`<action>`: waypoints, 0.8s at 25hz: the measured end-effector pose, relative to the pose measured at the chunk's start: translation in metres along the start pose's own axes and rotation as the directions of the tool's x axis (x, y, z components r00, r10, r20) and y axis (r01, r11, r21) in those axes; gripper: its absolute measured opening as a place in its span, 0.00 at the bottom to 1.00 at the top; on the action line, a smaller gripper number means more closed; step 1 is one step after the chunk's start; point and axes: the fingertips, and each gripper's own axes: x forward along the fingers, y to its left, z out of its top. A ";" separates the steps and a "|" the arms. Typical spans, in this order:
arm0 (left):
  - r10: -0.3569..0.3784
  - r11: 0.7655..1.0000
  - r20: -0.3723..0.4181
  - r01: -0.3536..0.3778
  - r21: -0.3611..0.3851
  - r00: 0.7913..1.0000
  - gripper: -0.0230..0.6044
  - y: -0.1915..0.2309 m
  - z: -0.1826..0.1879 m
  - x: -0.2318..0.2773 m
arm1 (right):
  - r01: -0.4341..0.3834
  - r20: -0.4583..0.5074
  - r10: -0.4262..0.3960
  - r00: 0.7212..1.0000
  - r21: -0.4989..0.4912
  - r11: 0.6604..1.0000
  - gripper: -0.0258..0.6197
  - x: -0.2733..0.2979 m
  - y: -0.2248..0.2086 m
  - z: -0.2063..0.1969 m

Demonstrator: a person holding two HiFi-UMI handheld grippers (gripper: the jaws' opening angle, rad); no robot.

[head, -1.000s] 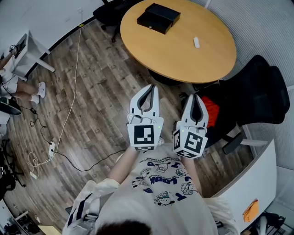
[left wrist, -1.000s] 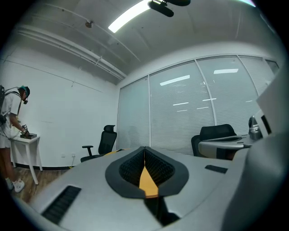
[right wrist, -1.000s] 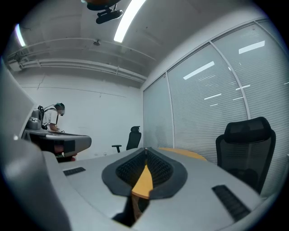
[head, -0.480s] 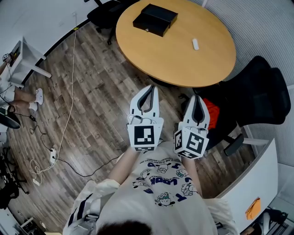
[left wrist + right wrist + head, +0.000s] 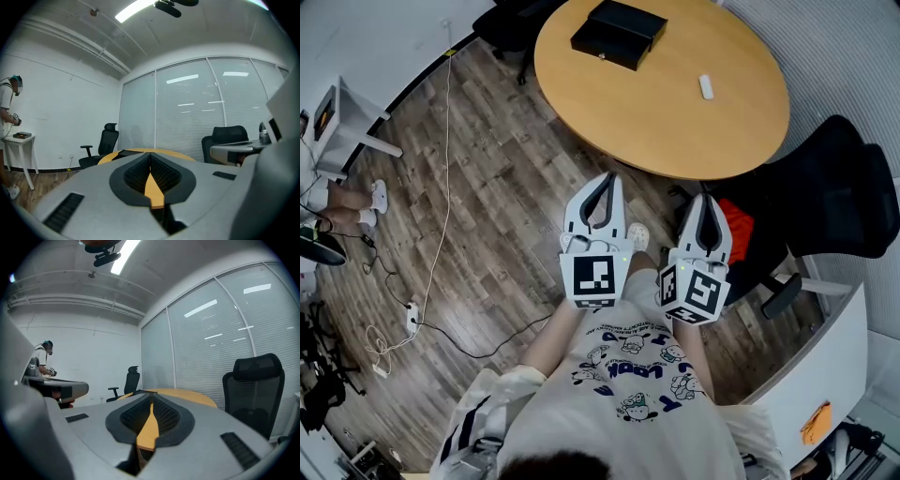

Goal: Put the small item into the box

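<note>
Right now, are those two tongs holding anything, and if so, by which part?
Nothing is held. The left tongs and right tongs are both shut and empty; the small item and the box lie apart on the table, out ahead.

An office meeting room: a round wooden table point(image 5: 675, 112) on the far side, black swivel chairs point(image 5: 839, 187) beside it, glass partition walls with blinds point(image 5: 197, 108), ceiling strip lights point(image 5: 136, 9), wood-plank floor point(image 5: 487, 187).

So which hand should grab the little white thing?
Probably the right gripper: the white item lies on the table's right side, straight ahead of it; the left gripper lines up with the black box.
</note>
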 end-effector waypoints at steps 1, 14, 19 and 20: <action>0.001 1.000 -0.005 -0.001 0.001 1.000 0.06 0.001 -0.002 0.003 | 0.002 -0.002 -0.002 1.000 0.000 1.000 0.10 0.004 -0.001 -0.001; 0.043 0.999 -0.015 -0.043 0.010 0.999 0.06 0.021 -0.002 0.081 | -0.011 -0.011 0.011 1.000 0.009 1.000 0.10 0.094 -0.020 0.001; 0.066 0.998 -0.014 -0.066 0.013 0.998 0.06 0.025 0.002 0.122 | -0.026 -0.015 0.026 1.000 0.008 1.000 0.10 0.138 -0.035 0.005; 0.071 0.997 -0.017 -0.071 0.013 0.997 0.06 0.025 0.002 0.130 | -0.028 -0.017 0.028 0.999 0.009 1.000 0.10 0.147 -0.038 0.006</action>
